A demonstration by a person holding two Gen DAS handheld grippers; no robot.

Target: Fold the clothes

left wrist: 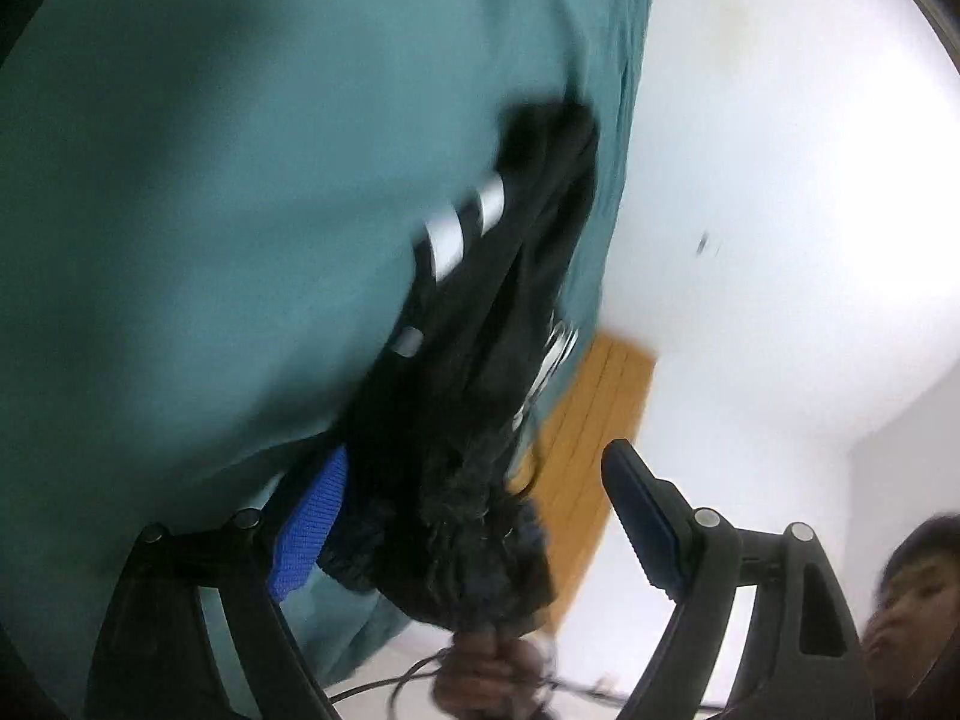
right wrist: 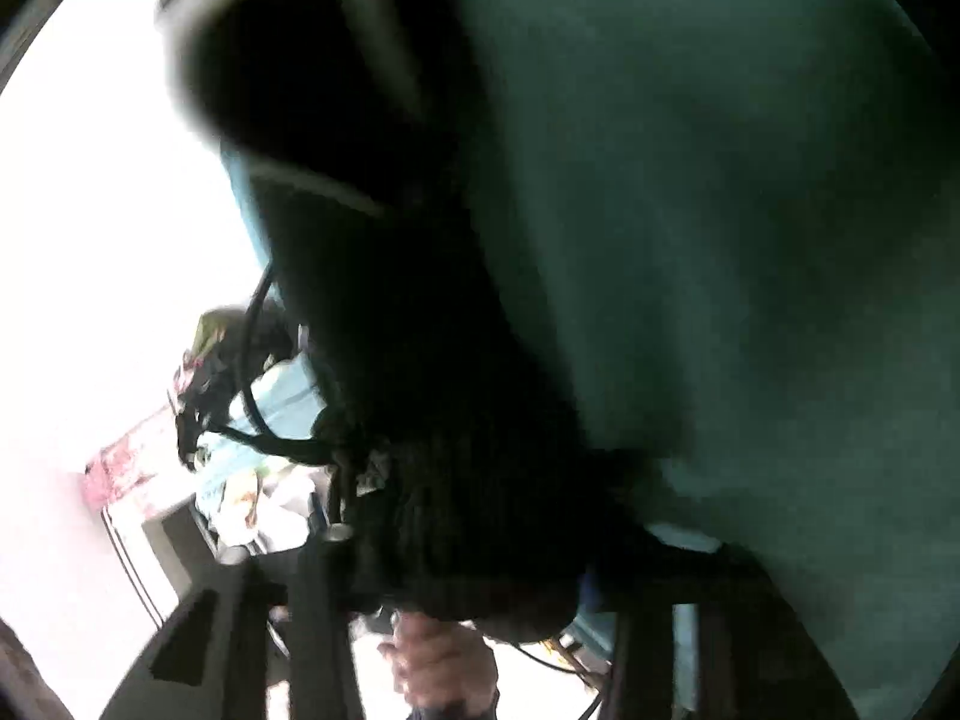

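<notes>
A black garment with white stripes (left wrist: 480, 312) hangs in the air in front of a teal cloth (left wrist: 210, 210). My left gripper (left wrist: 474, 504) is open, its fingers (left wrist: 645, 516) spread on either side of the garment's bunched end, with a blue knit cuff (left wrist: 309, 528) by the left finger. A hand (left wrist: 492, 672) holds the bunched end from below. In the right wrist view the black garment (right wrist: 390, 360) fills the middle against the teal cloth (right wrist: 720, 240). My right gripper (right wrist: 474, 570) is dark and blurred around the bunched fabric; its jaws are hidden.
A white wall (left wrist: 780, 180) and a wooden door (left wrist: 594, 420) lie behind. A person's face (left wrist: 918, 594) is at the lower right. In the right wrist view a pile of clothes (right wrist: 252, 420) and a cable (right wrist: 252, 330) sit at the left.
</notes>
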